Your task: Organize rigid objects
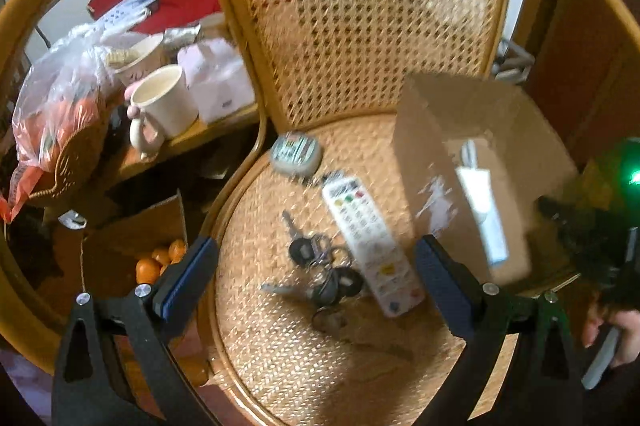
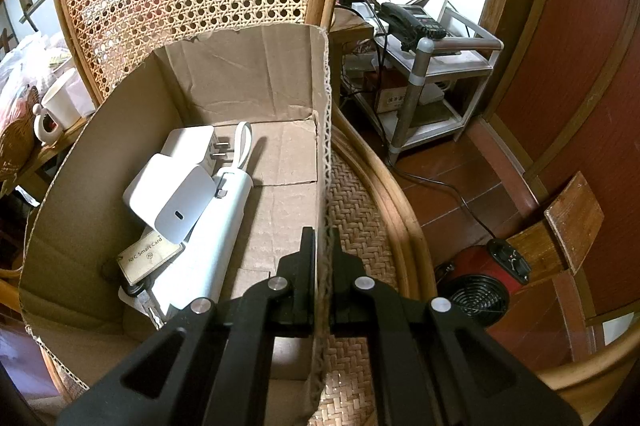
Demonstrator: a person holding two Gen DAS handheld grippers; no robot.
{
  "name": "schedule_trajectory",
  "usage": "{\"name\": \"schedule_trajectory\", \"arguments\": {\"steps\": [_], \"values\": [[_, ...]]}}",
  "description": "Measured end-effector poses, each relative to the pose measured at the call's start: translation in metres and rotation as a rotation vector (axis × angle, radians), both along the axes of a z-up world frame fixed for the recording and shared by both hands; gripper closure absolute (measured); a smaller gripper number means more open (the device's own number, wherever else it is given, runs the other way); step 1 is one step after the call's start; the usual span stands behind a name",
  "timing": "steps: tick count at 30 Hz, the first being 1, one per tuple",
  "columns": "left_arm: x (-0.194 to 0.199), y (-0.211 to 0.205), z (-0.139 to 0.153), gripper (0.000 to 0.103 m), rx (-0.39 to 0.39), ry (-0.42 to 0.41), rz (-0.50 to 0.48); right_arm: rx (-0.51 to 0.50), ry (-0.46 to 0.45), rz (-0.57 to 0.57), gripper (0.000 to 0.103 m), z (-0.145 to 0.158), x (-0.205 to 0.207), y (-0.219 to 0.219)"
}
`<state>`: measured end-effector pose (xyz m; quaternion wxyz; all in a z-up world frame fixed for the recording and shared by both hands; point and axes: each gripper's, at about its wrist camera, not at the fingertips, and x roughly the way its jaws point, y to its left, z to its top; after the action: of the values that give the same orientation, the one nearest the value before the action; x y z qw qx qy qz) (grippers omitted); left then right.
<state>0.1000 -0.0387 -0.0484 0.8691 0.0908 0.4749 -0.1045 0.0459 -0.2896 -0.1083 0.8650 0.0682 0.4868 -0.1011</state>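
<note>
On the woven seat of a rattan chair [image 1: 288, 358] lie a white remote control [image 1: 372, 246], a bunch of keys [image 1: 320, 270] and a small round grey tin [image 1: 296, 153]. My left gripper [image 1: 316, 262] hangs above the keys and remote, jaws wide open, nothing between them. A cardboard box [image 2: 240, 78] stands on the seat at the right. It holds two white chargers [image 2: 172, 194], a white cylinder with a loop [image 2: 216, 238] and a card [image 2: 150, 258]. My right gripper [image 2: 323, 246] is shut on the box's right wall [image 2: 323, 146].
A side table at the left carries a cream mug [image 1: 164, 102], a bag of oranges [image 1: 56, 114] and tissues. A carton with oranges [image 1: 160, 260] sits on the floor. Right of the chair stand a metal shelf with a telephone [image 2: 412, 18] and a red fan heater [image 2: 476, 286].
</note>
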Motion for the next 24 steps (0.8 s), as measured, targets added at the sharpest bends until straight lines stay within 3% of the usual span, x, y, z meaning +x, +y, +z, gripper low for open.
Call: {"name": "schedule_trajectory", "arguments": {"steps": [8,13,24], "values": [[0.013,0.006,-0.032,0.005,0.004,0.141,-0.041,0.001,0.001,0.0,0.097,0.0,0.0,0.0],[0.017,0.007,-0.049,0.005,0.05,0.185,-0.053,0.001,0.003,0.003,0.097,-0.001,-0.001,0.0],[0.036,0.018,-0.078,0.006,0.041,0.28,-0.038,0.001,0.003,0.002,0.097,0.0,-0.001,0.0]]}}
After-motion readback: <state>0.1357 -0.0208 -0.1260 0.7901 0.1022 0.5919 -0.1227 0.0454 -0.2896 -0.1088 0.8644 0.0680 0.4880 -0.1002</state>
